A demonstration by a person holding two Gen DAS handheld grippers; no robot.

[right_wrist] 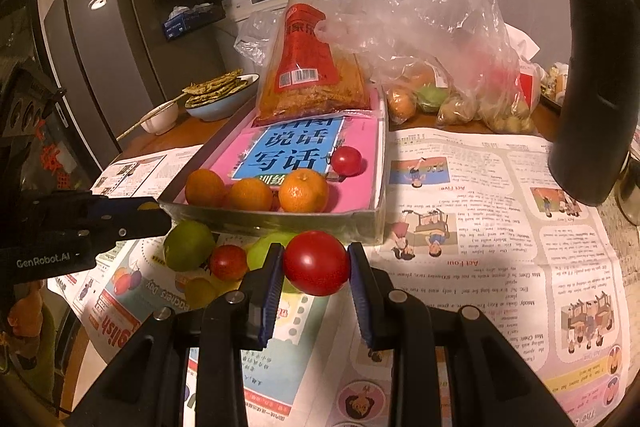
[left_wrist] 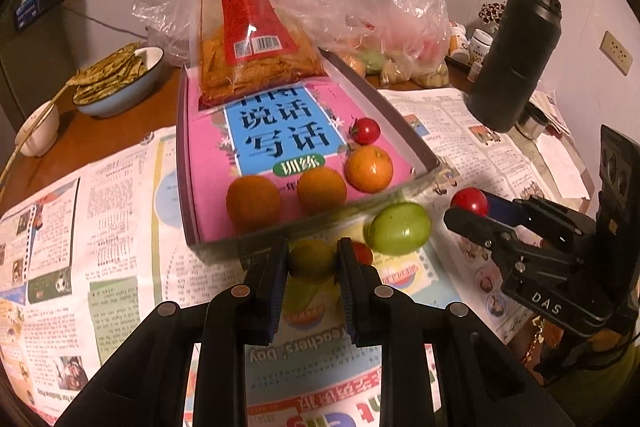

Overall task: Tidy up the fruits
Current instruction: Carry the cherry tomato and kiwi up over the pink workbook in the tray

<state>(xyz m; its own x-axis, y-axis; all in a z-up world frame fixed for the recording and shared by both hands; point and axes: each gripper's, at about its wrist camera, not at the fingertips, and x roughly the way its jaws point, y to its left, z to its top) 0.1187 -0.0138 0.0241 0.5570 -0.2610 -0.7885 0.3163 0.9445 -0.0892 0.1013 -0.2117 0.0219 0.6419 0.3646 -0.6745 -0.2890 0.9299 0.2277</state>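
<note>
The left gripper (left_wrist: 312, 261) is clamped on a small yellow-green fruit (left_wrist: 311, 259), its two pads pressed against the fruit's sides. Just beyond the right-hand finger sits a larger green fruit (left_wrist: 399, 228) on the newspaper (left_wrist: 120, 267), and tucked close behind that same finger a small red tomato (left_wrist: 363, 253) peeks out. Straight ahead of the fingertips stands the shallow box (left_wrist: 404, 115), lined with a pink book (left_wrist: 280, 143); along its near edge lie three oranges (left_wrist: 322, 190) in a row, with one cherry tomato (left_wrist: 365, 131) further back beside them (a packet of dried strips (left_wrist: 256, 43) leans on the box's far end).

The right gripper (right_wrist: 316, 263) grips a red tomato (right_wrist: 316, 262) between its blue-faced pads, held just short of the box's near wall (right_wrist: 280, 221). Left of its fingers on the paper lie a green fruit (right_wrist: 189, 245), a smaller red tomato (right_wrist: 228, 261) and a yellowish fruit (right_wrist: 200, 291); another green one shows partly behind the left-hand finger. Beyond the fingertips and to their right, a clear plastic bag (right_wrist: 440, 39) holds more produce, and a dark flask (right_wrist: 592, 99) stands far off to the right-hand side
</note>
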